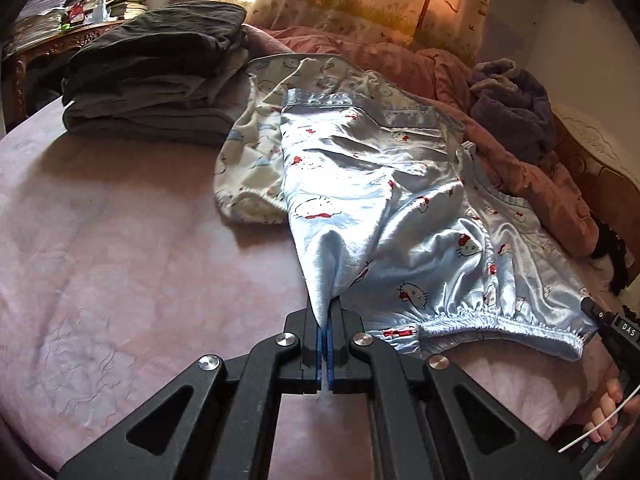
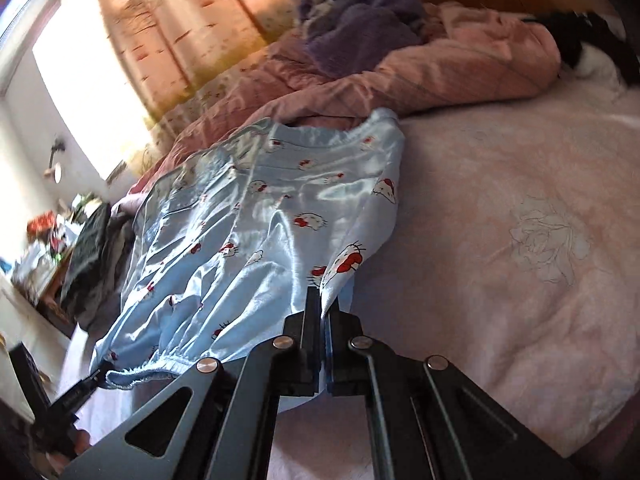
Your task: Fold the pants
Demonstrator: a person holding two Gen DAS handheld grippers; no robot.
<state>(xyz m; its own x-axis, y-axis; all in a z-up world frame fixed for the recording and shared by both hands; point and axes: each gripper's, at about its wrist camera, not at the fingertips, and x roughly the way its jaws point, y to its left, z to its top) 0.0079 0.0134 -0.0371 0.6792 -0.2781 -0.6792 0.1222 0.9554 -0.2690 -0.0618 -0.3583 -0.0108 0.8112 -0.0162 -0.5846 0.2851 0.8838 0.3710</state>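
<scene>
The pants are shiny light-blue satin with a cat-face print, spread on the pink bed sheet. My left gripper is shut on one end of the elastic waistband, pulling the cloth into a peak. My right gripper is shut on the other end of the waistband; its tip also shows at the right edge of the left wrist view. The pants run away from both grippers toward the crumpled blanket. The gathered waistband hangs slack between the grippers.
A stack of folded dark and grey clothes sits at the back left. A white printed garment lies under the pants. A crumpled pink blanket and purple fleece lie at the far side. A cluttered desk stands beyond.
</scene>
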